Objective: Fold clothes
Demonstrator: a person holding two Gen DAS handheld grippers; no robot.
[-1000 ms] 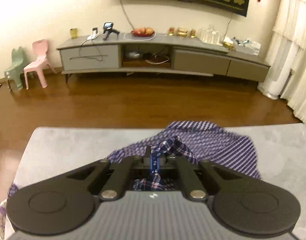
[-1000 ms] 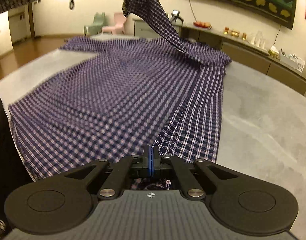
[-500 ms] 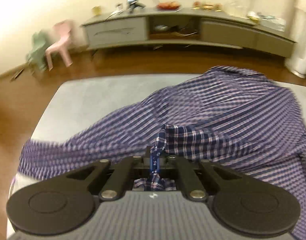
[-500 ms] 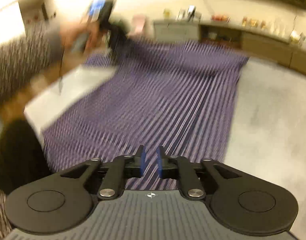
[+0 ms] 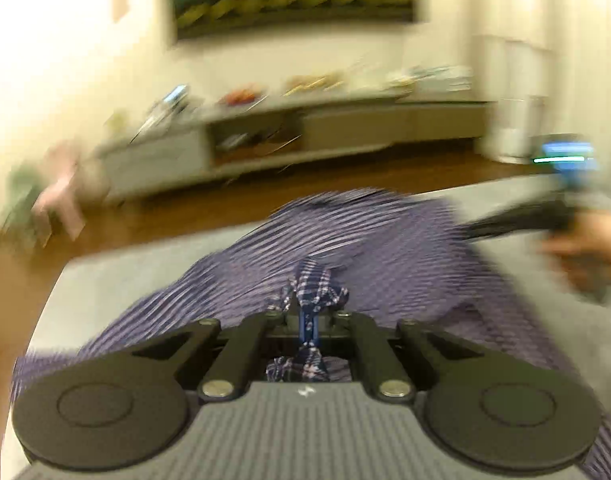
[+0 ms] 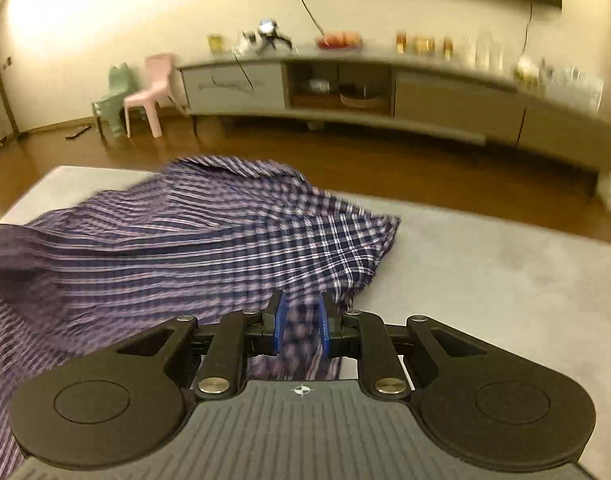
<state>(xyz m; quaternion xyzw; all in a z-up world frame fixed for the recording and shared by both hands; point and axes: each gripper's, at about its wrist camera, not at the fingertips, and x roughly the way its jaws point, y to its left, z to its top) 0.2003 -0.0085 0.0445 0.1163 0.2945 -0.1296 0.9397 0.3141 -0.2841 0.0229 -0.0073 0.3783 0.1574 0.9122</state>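
A: Purple-and-navy checked cotton, a shirt [image 6: 209, 240], lies heaped on the pale grey tabletop [image 6: 485, 264]. The left gripper [image 5: 308, 322] is pinched tight on a bunched wad of it, cloth showing both ahead of and behind the blue pads.

B: And the right gripper [image 6: 300, 326]?

A: Its jaws stand slightly apart over the cloth's near edge, pads pressing on nothing. From the left camera it appears blurred at the far right, held in a hand [image 5: 585, 248].

B: So which step is this?

A: I'd judge a fold in mid-carry: one side drawn across by the left, the right free to take a new hold.

B: Next?

A: Probably settle the right pads on an edge or corner, then lay the layer flat. Beyond, a wooden floor and a long grey cabinet [image 6: 385, 88].
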